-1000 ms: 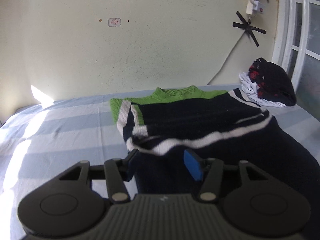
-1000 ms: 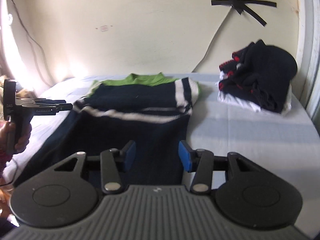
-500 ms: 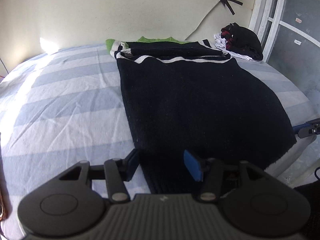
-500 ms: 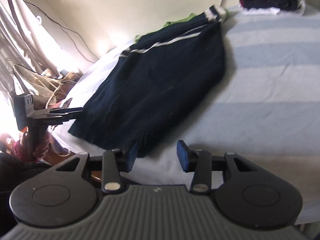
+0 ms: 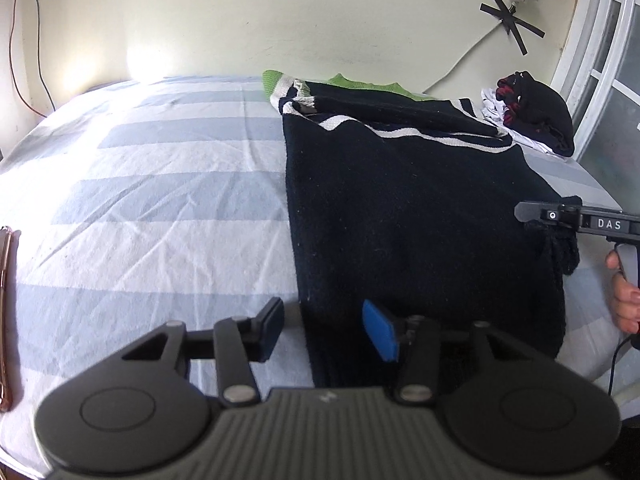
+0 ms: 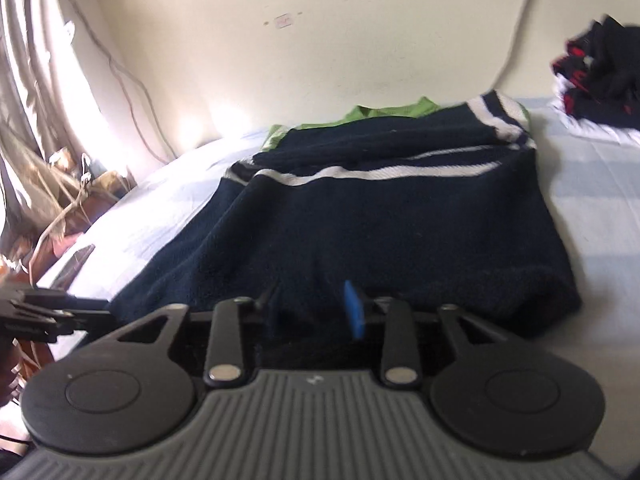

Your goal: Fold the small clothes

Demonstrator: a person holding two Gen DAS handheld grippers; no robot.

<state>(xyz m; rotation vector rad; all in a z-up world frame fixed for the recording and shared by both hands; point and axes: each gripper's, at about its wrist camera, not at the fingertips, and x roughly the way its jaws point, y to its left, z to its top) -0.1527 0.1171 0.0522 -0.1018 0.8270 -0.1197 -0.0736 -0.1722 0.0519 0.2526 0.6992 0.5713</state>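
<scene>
A navy sweater (image 5: 400, 208) with white stripes and a green collar lies flat on the striped bed sheet (image 5: 160, 200), sleeves folded in across its chest. My left gripper (image 5: 326, 332) is at the hem's near left corner. Its jaws are closing, with the sweater's edge between them and the left pad still over bare sheet. My right gripper (image 6: 312, 312) is low at the hem's other corner, jaws closing with dark fabric (image 6: 400, 232) between them. The left wrist view shows that gripper (image 5: 528, 216) from the side, with the hem bunched around it. The left gripper (image 6: 96, 312) shows at the right wrist view's left edge.
A pile of folded dark and white clothes (image 5: 532, 120) sits at the bed's far right corner, near a white window frame (image 5: 592, 60). A hand (image 5: 624, 300) holds the right gripper's handle. Curtain and clutter (image 6: 40, 120) stand beside the bed's left side.
Both grippers have pulled back from over the sweater's chest and come down to its near hem, one at each corner. The right gripper's jaws have narrowed over the fabric.
</scene>
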